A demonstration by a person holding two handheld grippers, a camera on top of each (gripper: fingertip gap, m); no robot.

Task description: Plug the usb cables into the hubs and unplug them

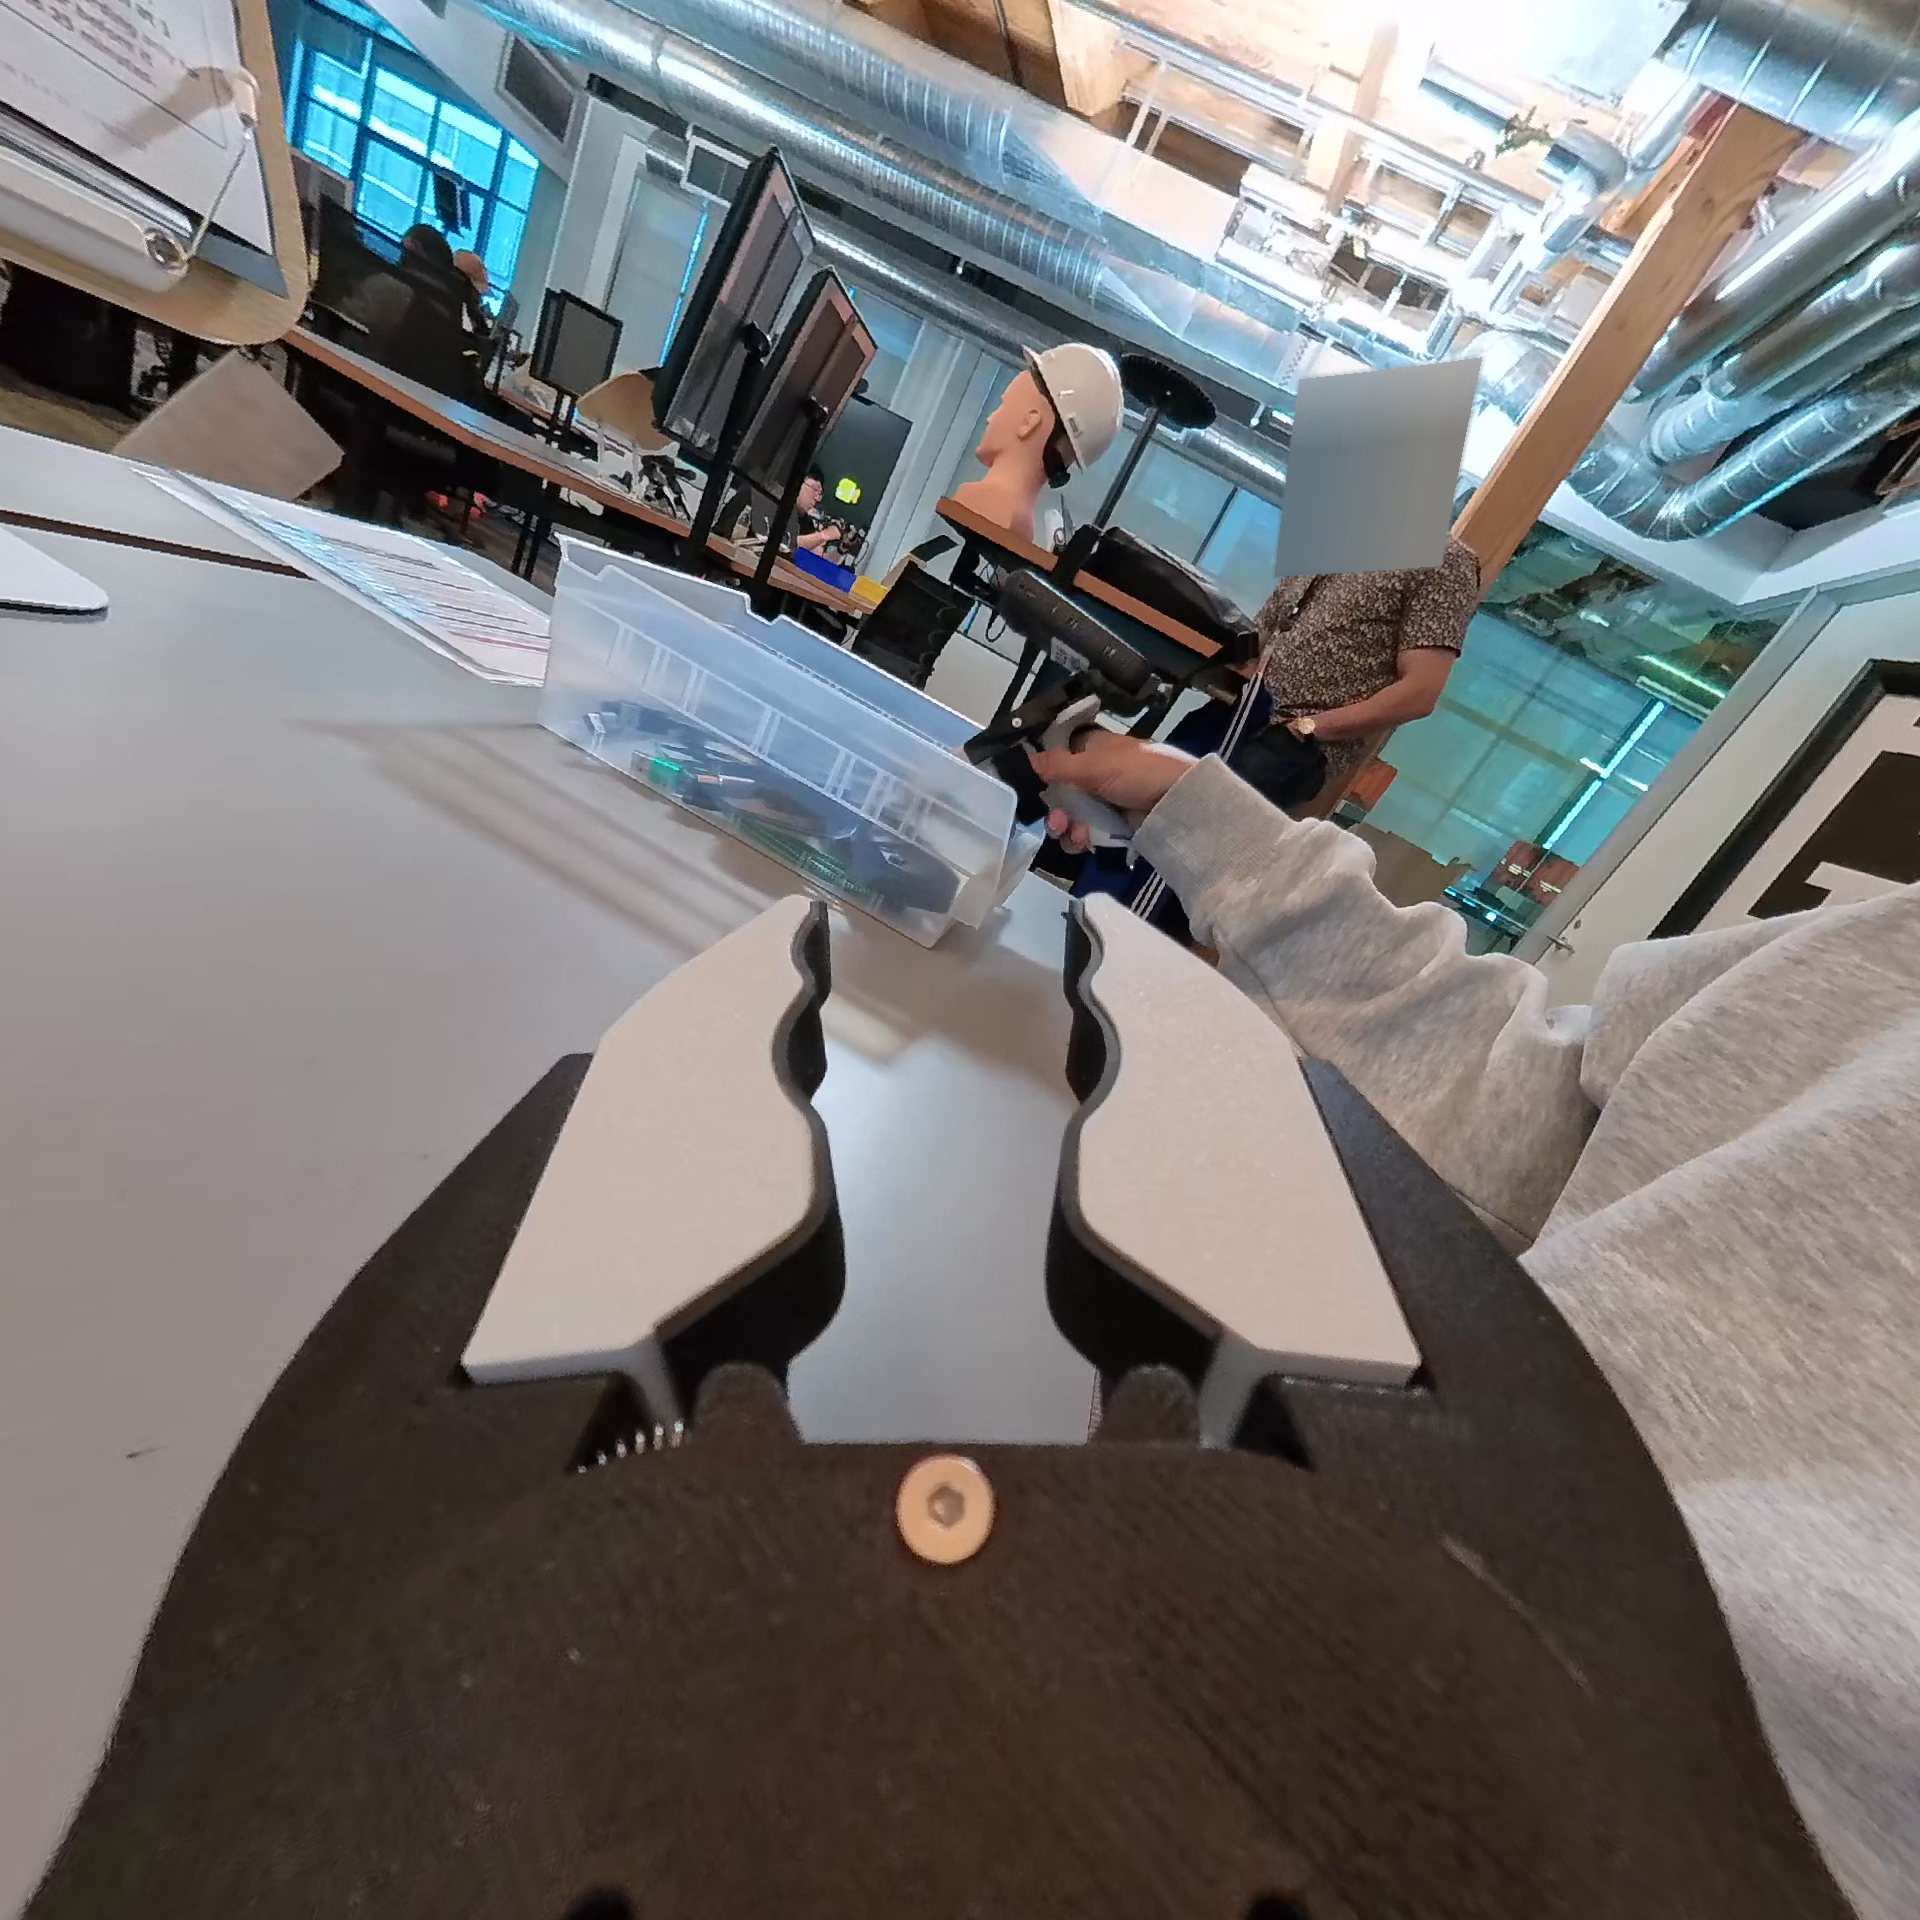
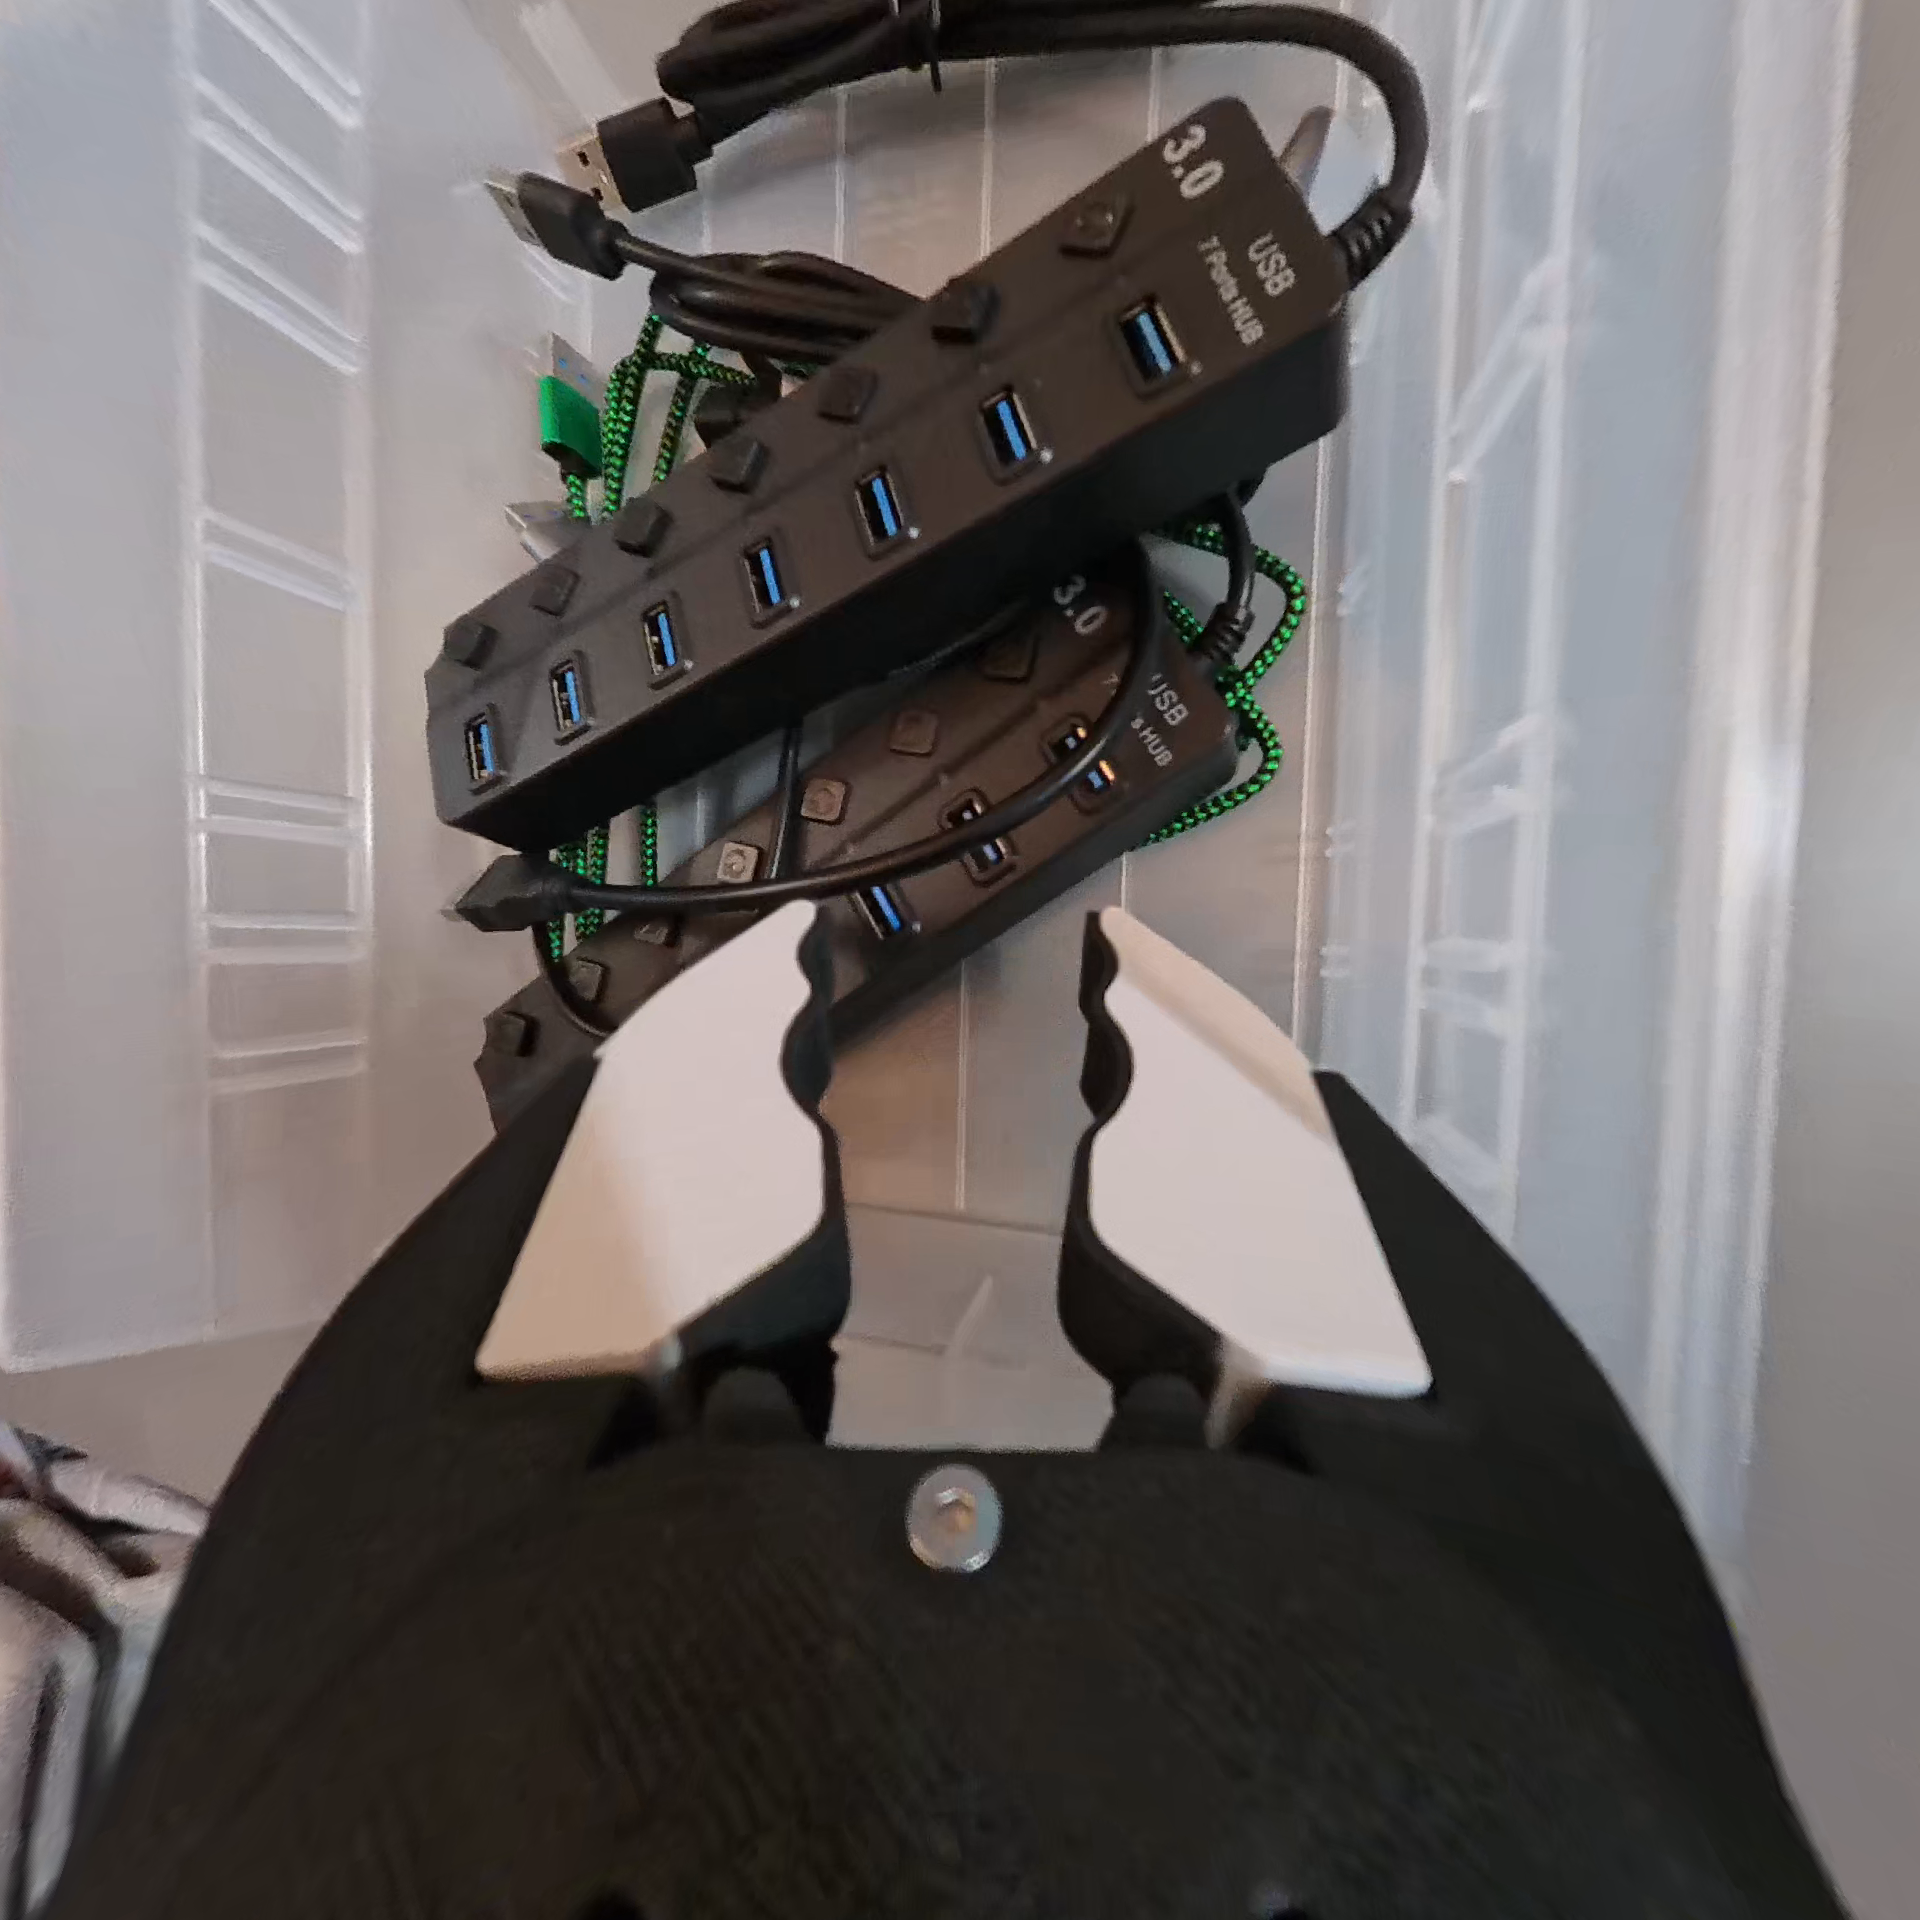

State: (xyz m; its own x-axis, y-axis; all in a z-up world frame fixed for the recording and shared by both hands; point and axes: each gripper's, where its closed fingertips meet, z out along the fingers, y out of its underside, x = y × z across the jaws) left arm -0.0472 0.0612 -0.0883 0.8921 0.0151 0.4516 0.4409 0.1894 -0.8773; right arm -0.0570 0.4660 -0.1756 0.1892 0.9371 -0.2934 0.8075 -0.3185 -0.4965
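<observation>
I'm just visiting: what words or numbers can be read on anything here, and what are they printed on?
I won't quote writing; here is where it stands.
Upper hub: white print at its cable end, sharp.
Lower hub: white print, partly covered.
Flat sheet, left wrist view: too blurred to read.
Framed page, top left: too small.

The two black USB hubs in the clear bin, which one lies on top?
The black USB hub farther from the right gripper lies on top, all seven blue ports showing; the nearer hub is partly covered.

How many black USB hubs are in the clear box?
2: the upper hub lies slanted on top; the lower hub sits beneath it, partly covered. More may hide underneath.
</observation>
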